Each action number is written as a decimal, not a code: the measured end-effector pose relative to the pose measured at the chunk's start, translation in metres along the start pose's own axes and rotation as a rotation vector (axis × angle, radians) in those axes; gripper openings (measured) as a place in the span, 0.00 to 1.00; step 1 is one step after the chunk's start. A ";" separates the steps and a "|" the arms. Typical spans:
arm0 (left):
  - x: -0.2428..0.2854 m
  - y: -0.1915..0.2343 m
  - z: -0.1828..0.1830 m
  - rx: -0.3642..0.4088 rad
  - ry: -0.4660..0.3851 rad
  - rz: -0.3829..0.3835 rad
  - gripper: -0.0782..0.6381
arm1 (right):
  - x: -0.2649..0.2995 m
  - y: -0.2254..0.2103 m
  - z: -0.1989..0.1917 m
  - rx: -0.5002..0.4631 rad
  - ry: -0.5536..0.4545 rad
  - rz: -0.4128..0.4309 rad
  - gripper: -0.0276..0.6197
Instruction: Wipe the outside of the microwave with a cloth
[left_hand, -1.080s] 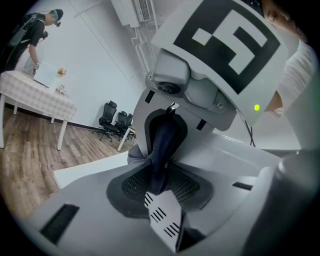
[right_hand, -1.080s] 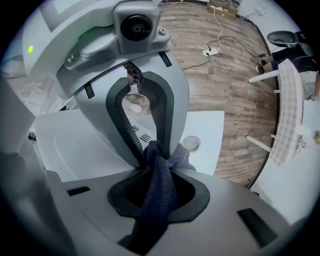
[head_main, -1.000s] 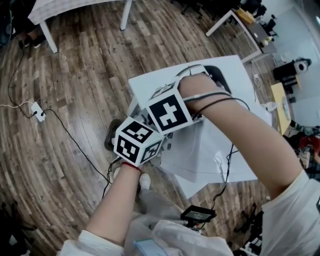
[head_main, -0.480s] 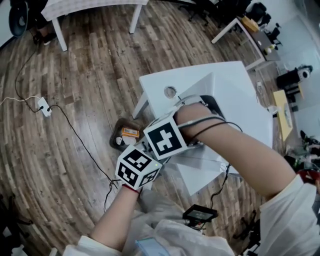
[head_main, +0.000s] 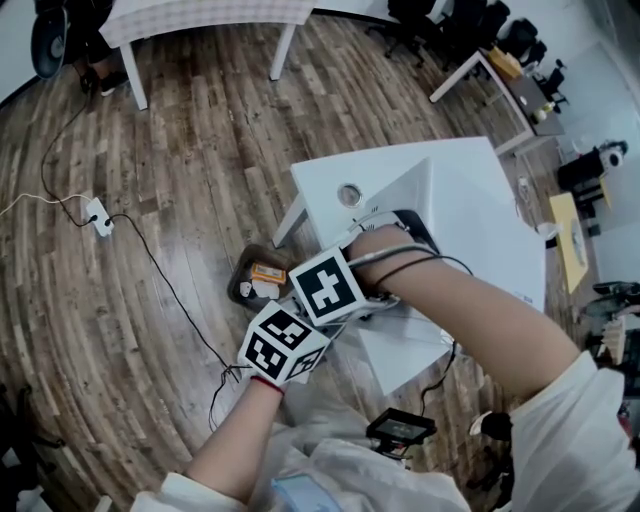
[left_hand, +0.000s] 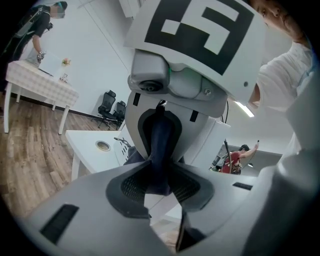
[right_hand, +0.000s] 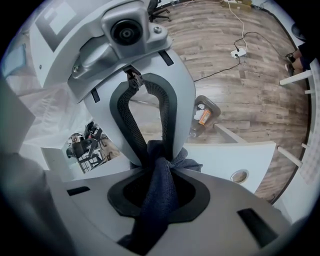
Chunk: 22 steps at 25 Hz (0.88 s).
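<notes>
The white microwave (head_main: 480, 220) stands on a white table (head_main: 320, 190). Both grippers hang close together at the table's near corner, in front of the microwave, their marker cubes touching in the head view. A dark blue cloth (right_hand: 159, 200) is stretched between them. My right gripper (right_hand: 161, 167) is shut on one end of it. My left gripper (left_hand: 159, 182) faces the right one and is shut on the other end of the cloth (left_hand: 161, 145). In the head view the left cube (head_main: 285, 345) sits lower left and the right cube (head_main: 327, 287) above it. The cubes hide the fingertips there.
The tabletop has a round cable hole (head_main: 349, 194). A brown tray (head_main: 258, 280) with small items lies on the wooden floor beside the table. A power strip (head_main: 98, 215) with cables lies at the left. Another white table (head_main: 200, 15) stands at the far end.
Both grippers have drawn back together toward me, off the table's near corner, which uncovers the round hole. The cloth stays held in both.
</notes>
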<state>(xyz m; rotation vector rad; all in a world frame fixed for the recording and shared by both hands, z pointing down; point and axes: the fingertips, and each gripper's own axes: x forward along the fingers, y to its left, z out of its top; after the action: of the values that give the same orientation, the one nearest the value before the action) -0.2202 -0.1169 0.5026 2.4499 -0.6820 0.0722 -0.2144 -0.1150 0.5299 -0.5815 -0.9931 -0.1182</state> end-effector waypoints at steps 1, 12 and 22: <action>0.002 0.003 0.002 0.002 0.000 0.001 0.25 | -0.001 -0.004 -0.002 0.010 -0.001 -0.004 0.17; 0.042 0.049 0.048 0.051 0.018 0.003 0.25 | -0.018 -0.064 -0.052 0.083 0.044 -0.162 0.17; 0.071 0.077 0.089 0.111 0.028 -0.012 0.25 | -0.042 -0.109 -0.091 0.119 0.082 -0.299 0.17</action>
<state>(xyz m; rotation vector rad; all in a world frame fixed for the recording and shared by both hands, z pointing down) -0.2055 -0.2521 0.4838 2.5538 -0.6665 0.1433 -0.2072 -0.2606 0.5025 -0.3141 -0.9948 -0.3436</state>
